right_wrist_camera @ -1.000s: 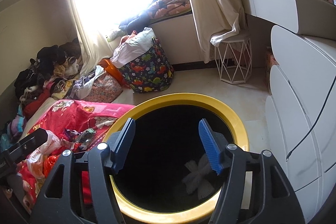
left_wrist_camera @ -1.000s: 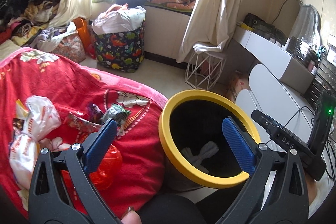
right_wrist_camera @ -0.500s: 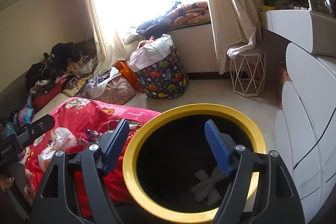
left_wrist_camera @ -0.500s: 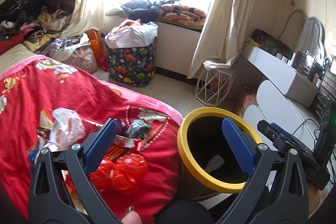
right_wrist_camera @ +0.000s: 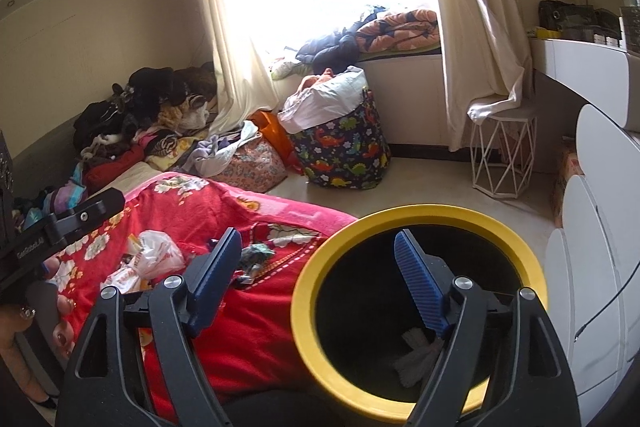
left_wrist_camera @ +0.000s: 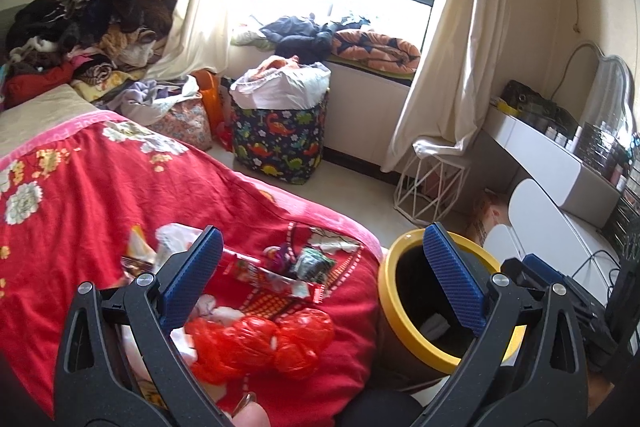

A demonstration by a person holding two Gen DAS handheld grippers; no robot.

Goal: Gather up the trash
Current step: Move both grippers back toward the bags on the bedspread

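Observation:
A black bin with a yellow rim [left_wrist_camera: 390, 291] stands on the floor against the bed's corner, with a white crumpled tissue [right_wrist_camera: 416, 359] at its bottom. Trash lies on the red flowered blanket [left_wrist_camera: 100, 195]: a red plastic bag [left_wrist_camera: 260, 343], a white printed bag [right_wrist_camera: 156, 255] and several small wrappers [left_wrist_camera: 280, 275]. My left gripper [left_wrist_camera: 323, 239] hangs open above the trash, nothing between its blue pads. My right gripper [right_wrist_camera: 318, 235] is over the bin's rim [right_wrist_camera: 416, 213], its jaws opening and empty.
A dinosaur-print laundry basket [left_wrist_camera: 280, 143], a floral bag [left_wrist_camera: 184, 123] and a white wire stool [left_wrist_camera: 430, 187] stand on the floor near the window. White drawers [right_wrist_camera: 600, 227] are at the right. Clothes are piled at the bed's far end [left_wrist_camera: 80, 27]. A hand [right_wrist_camera: 24, 331] holds the left gripper's handle.
Both grippers have drawn back and up from the bin, which now looks smaller and further right. More of the bed's trash shows. The right jaws have widened.

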